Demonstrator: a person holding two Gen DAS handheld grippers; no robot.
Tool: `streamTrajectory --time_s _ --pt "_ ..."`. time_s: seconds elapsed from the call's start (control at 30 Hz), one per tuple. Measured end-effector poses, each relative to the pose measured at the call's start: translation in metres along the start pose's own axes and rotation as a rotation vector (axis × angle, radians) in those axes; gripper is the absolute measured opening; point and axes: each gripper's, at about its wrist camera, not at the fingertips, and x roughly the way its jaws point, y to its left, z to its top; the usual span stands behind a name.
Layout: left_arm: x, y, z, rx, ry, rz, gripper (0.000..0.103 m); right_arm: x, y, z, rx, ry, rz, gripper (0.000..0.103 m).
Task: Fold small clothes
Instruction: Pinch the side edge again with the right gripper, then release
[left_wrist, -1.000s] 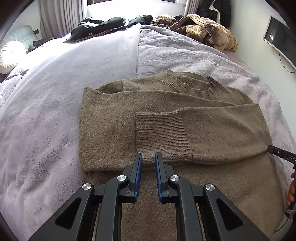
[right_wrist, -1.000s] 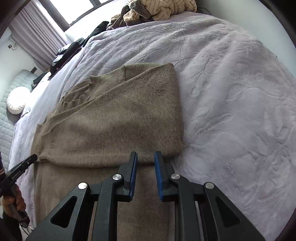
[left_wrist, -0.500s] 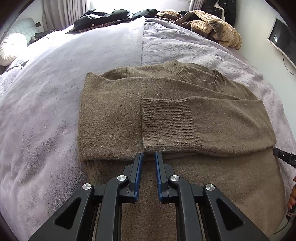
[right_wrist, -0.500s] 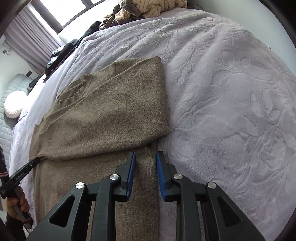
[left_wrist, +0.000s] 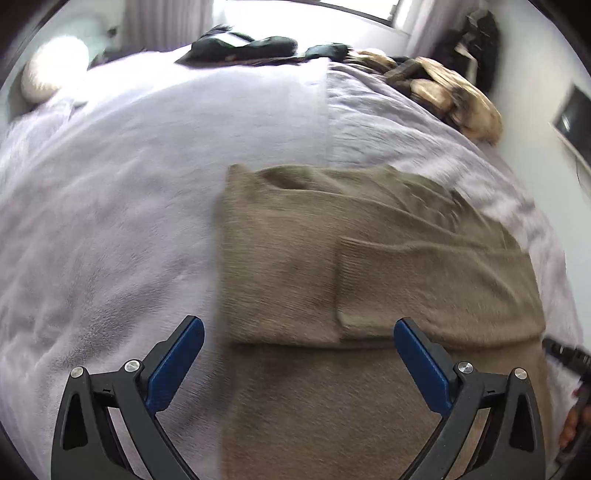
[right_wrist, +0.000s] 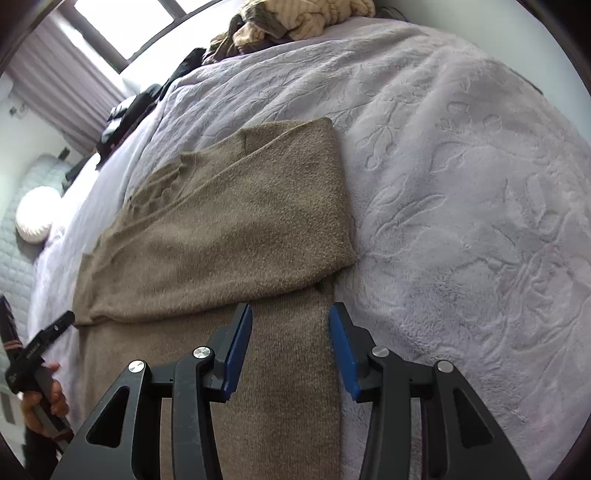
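Left gripper (left_wrist: 298, 332): jaws just sprung wide, empty. Right gripper (right_wrist: 291, 318): opening, empty. Sweater (left_wrist: 369, 266): sleeves folded in; lengthwise folds pending.

home bedroom, bed (right_wrist: 461, 184), curtains (right_wrist: 62, 88), strewn clothes (left_wrist: 443, 92)

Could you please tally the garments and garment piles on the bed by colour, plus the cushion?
Brown sweater, flat with sleeves folded in: 1
Dark clothes at the far edge, number of pieces unclear: 1 pile
Tan striped clothes, heaped: 1 pile
White round cushion: 1
Total: 4
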Motion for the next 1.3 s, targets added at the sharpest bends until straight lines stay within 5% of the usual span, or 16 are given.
streamTrajectory --time_s 0.17,0.3,0.4,0.43,0.47,0.57,0.7,1.3 --pt "0.014 0.046 0.009 -0.151 0.055 -0.069 0.102 0.012 -0.029 0.004 0.181 0.022 0.100 0.048" --pt "0.022 0.055 0.007 -0.173 0.074 -0.107 0.095 0.021 -0.041 0.008 0.276 0.014 0.174 0.048" --pt "0.025 0.050 0.009 -0.152 0.081 -0.111 0.068 0.026 -0.038 0.014 0.284 0.007 0.218 0.036" --pt "0.024 0.048 0.011 -0.141 0.080 -0.115 0.049 0.026 -0.034 0.015 0.267 0.005 0.203 0.018" --pt "0.023 0.046 0.012 -0.129 0.080 -0.121 0.034 0.025 -0.030 0.017 0.243 -0.001 0.188 0.017" --pt "0.017 0.044 0.015 -0.100 0.060 -0.137 0.023 0.019 -0.023 0.021 0.205 -0.024 0.173 0.016" --pt "0.023 0.042 0.012 -0.040 0.057 -0.093 0.023 0.026 -0.031 0.022 0.192 -0.014 0.099 0.016" --pt "0.000 0.034 0.002 -0.005 0.020 -0.001 0.024 -0.009 -0.020 0.004 0.119 -0.022 0.102 0.017"
